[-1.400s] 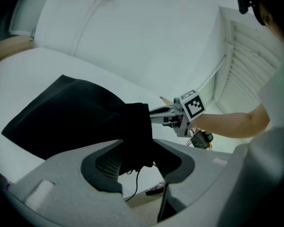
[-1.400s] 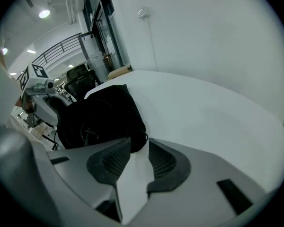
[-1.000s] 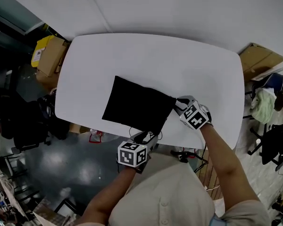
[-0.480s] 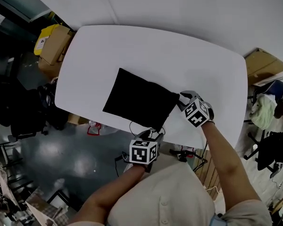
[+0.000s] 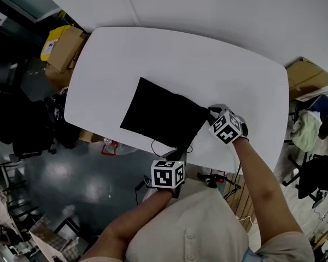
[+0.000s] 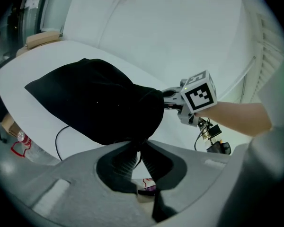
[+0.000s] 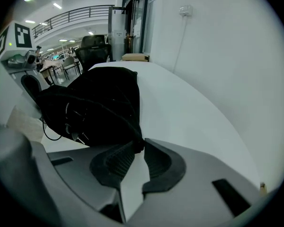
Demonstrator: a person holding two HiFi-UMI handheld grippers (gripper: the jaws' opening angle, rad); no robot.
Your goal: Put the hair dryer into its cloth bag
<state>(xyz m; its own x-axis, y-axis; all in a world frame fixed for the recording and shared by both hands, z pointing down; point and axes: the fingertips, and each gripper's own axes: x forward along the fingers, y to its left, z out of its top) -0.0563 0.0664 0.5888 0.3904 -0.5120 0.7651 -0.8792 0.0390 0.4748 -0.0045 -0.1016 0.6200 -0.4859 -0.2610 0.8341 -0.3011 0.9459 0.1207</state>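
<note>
The black cloth bag (image 5: 164,113) lies flat on the white table (image 5: 208,64). Its bulging body fills the left gripper view (image 6: 94,103). My left gripper (image 6: 138,145) has just been closing and now pinches the bag's near corner; in the head view it sits at the table's near edge (image 5: 177,153). My right gripper (image 7: 139,145) has also just been closing and grips the bag's rim at its right corner (image 5: 212,113). A thin black cord (image 5: 156,146) loops out onto the table, and coils of cord (image 7: 71,122) show inside the bag's mouth. The hair dryer's body is hidden.
Cardboard boxes stand on the floor at the left (image 5: 63,51) and at the right (image 5: 306,75). A chair with clothing (image 5: 311,124) is at the far right. Dark floor lies below the table's near edge.
The left gripper has shifted right along the near edge and its jaws have closed on the bag's corner. The right gripper has stayed at the right corner and tightened on the rim.
</note>
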